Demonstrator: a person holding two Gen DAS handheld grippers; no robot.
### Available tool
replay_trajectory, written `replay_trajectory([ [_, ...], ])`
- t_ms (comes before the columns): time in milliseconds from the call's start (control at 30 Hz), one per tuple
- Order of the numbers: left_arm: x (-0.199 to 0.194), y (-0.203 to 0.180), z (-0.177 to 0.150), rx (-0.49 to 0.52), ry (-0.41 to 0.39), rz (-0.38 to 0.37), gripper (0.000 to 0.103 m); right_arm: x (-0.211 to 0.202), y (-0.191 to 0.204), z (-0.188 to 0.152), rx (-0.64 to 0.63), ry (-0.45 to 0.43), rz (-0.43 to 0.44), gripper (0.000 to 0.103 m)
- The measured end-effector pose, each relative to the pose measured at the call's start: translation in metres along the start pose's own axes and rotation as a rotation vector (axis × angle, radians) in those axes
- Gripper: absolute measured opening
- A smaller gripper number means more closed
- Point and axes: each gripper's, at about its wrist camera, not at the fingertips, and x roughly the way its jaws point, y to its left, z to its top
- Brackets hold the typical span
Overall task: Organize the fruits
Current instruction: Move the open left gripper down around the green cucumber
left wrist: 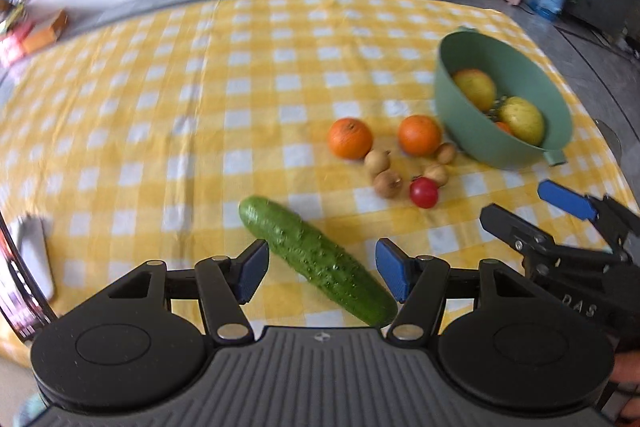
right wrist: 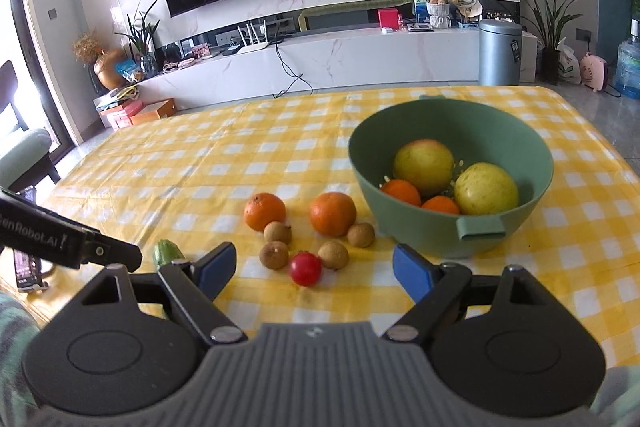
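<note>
The cucumber (left wrist: 316,259) is judged firm, moderately heavy and slightly slick on its bumpy skin; a hold across its middle is advised, so it does not tip. It is seen as dark green, long and pimpled, lying aslant on the tabletop (left wrist: 160,107) between the spread fingers of the left claw (left wrist: 322,273), untouched. The right claw (right wrist: 314,267) is also spread, empty, with the tomato (right wrist: 305,268) just ahead. The bowl (left wrist: 472,131) stands at 2 o'clock from the cucumber.
</note>
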Motion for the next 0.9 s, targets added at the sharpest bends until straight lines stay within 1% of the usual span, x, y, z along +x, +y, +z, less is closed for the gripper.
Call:
replay_trajectory([
  [100, 0.009, 0.005, -0.002, -0.048, 0.003, 0.012, 0.073, 0.006, -0.004, -0.002, 0.018, 0.008, -0.009, 0.082],
  [167, 0.017, 0.008, -0.002, -0.076, 0.019, 0.015, 0.073, 0.009, -0.008, -0.001, 0.036, 0.003, -0.017, 0.082],
  [300, 0.03, 0.016, -0.004, -0.171, 0.048, -0.032, 0.072, 0.017, -0.012, -0.003, 0.058, 0.008, -0.03, 0.082],
  [367, 0.036, 0.018, -0.006, -0.214, 0.064, -0.048, 0.069, 0.02, -0.012, -0.002, 0.055, 0.012, -0.032, 0.081],
  [433, 0.042, 0.018, -0.009, -0.241, 0.079, -0.047, 0.066, 0.023, -0.01, -0.003, 0.039, 0.022, -0.039, 0.079],
  [500, 0.047, 0.018, -0.011, -0.271, 0.079, -0.052, 0.065, 0.027, -0.006, -0.004, 0.011, 0.037, -0.046, 0.072],
  [600, 0.056, 0.018, -0.01, -0.311, 0.087, -0.043, 0.065, 0.032, 0.0, -0.005, -0.036, 0.059, -0.043, 0.064],
  [700, 0.061, 0.02, -0.011, -0.346, 0.085, -0.03, 0.065, 0.036, 0.003, -0.006, -0.059, 0.077, -0.036, 0.063],
  [800, 0.066, 0.023, -0.011, -0.377, 0.08, -0.024, 0.064, 0.038, 0.001, -0.006, -0.053, 0.089, -0.03, 0.063],
  [900, 0.07, 0.023, -0.011, -0.384, 0.079, -0.009, 0.064, 0.041, -0.001, -0.005, -0.044, 0.102, -0.025, 0.063],
])
